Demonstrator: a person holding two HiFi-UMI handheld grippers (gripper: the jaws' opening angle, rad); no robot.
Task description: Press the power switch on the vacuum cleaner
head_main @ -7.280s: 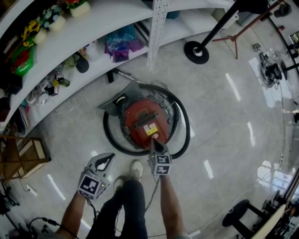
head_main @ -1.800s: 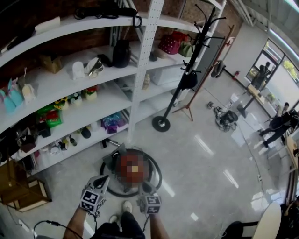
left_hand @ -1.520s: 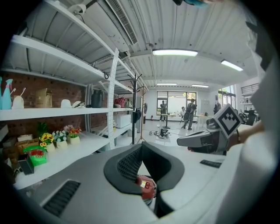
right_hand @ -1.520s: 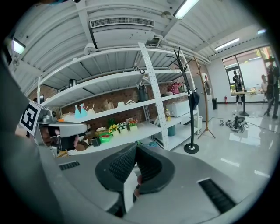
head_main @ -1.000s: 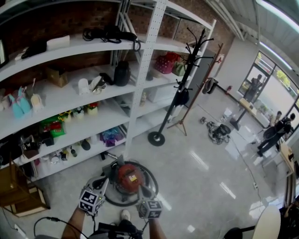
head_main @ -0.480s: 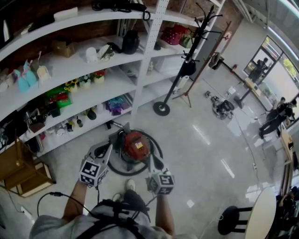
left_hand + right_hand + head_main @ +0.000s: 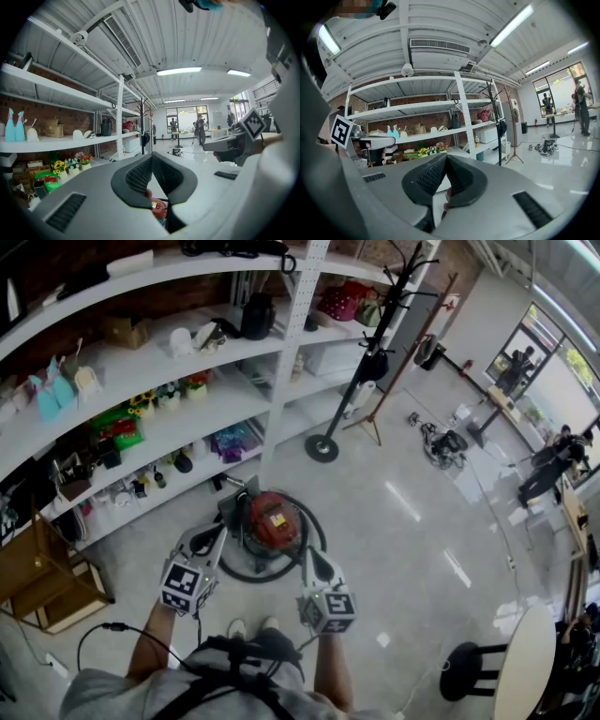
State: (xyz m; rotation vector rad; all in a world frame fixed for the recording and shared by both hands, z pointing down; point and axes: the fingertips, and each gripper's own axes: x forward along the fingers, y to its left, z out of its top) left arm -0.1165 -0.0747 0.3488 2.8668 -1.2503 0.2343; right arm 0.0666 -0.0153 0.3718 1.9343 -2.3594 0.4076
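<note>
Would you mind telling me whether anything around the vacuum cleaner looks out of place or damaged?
Nothing stands out: the round red vacuum cleaner sits upright on the glossy floor, its black hose coiled around it, with no visible spill or damage.

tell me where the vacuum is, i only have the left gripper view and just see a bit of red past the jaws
Observer: In the head view the red vacuum cleaner sits on the floor straight ahead of you, with its black hose coiled round it.
Operator: is the right one touching it
Observer: It does not look so. The right hand-held gripper is held up in the air, pointing level at the shelves in its own view, jaws together with nothing between them.
Operator: anything on the floor by me
Observer: Yes, a black cable loops across the floor at your left.
</note>
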